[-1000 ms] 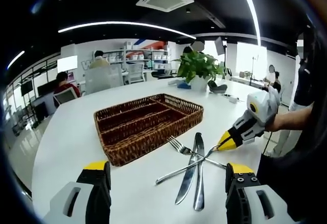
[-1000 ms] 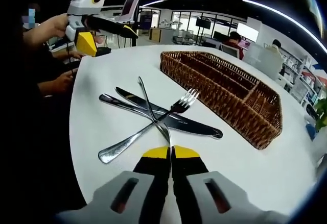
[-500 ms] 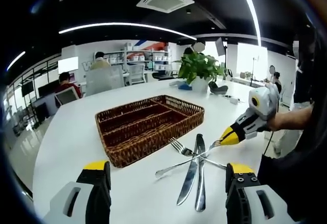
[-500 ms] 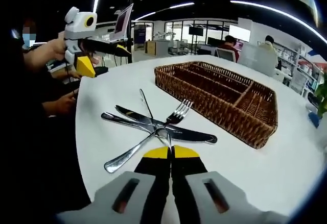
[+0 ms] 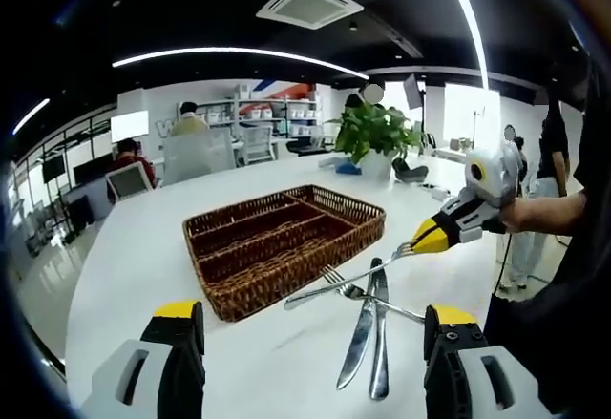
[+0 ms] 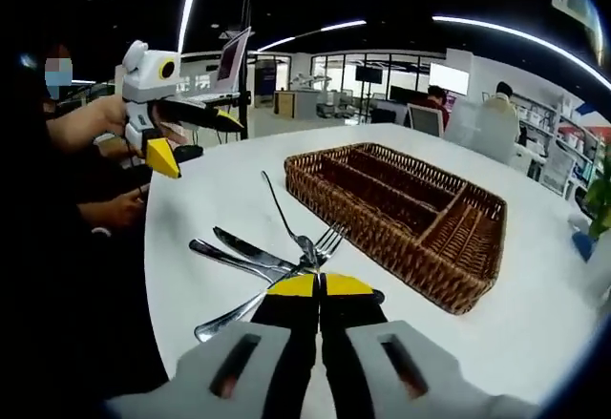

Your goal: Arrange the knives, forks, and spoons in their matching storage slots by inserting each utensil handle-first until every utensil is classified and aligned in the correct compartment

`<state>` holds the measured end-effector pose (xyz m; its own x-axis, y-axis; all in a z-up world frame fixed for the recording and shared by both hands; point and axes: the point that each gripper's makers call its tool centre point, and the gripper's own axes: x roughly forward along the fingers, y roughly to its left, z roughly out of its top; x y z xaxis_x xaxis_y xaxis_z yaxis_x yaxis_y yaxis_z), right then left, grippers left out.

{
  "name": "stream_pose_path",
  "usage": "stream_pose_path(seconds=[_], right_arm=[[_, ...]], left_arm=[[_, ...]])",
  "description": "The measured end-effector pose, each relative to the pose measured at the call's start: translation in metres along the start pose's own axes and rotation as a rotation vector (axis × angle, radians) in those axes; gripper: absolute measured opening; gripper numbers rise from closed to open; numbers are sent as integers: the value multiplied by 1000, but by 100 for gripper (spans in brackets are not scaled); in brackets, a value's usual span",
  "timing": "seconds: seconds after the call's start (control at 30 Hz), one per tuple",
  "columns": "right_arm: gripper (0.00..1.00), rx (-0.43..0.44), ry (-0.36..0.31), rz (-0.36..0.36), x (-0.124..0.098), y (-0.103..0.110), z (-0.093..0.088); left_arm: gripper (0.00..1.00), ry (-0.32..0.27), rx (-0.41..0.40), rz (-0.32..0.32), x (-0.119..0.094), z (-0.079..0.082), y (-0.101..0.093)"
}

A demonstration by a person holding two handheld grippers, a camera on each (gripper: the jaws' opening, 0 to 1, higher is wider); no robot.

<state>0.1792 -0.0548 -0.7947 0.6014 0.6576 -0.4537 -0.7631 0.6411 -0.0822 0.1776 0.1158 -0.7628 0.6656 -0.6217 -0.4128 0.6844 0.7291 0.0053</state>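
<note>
A brown wicker tray [image 5: 256, 283] with long slots stands mid-table, and its wall [image 6: 382, 244] also faces the right gripper view. My right gripper [image 6: 320, 285] is shut on the bowl end of a spoon [image 6: 284, 211], whose handle points away. In the left gripper view the right gripper [image 5: 425, 241] holds that spoon [image 5: 348, 276] tilted above the table, handle toward the tray. A fork [image 5: 334, 276] and two knives [image 5: 362, 335] lie crossed on the white table. My left gripper [image 5: 313, 312] is open and holds nothing; the right gripper view shows this left gripper [image 6: 196, 142] raised at the far left.
A potted plant [image 5: 374, 133] stands at the table's far side. A person's hand [image 6: 119, 209] rests by the table edge [image 6: 153, 276] on the left. People sit at desks in the background [image 5: 119, 157]. Bare white tabletop [image 5: 124, 247] lies left of the tray.
My right gripper has risen with the spoon, lifting it off the crossed pile; its handle now hangs in the air near the tray. The fork and knives stay on the table.
</note>
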Motion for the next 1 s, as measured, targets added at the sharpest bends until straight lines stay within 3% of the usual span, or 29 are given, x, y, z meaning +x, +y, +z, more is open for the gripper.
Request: stream_pose_path(seconds=[0.4, 1.0], right_arm=[[0, -9, -50, -21, -3, -22, 29], [0, -89, -72, -15, 12, -54, 62]], left_arm=[[100, -8, -6, -4, -3, 4, -2], [100, -20, -10, 10, -5, 7, 1]])
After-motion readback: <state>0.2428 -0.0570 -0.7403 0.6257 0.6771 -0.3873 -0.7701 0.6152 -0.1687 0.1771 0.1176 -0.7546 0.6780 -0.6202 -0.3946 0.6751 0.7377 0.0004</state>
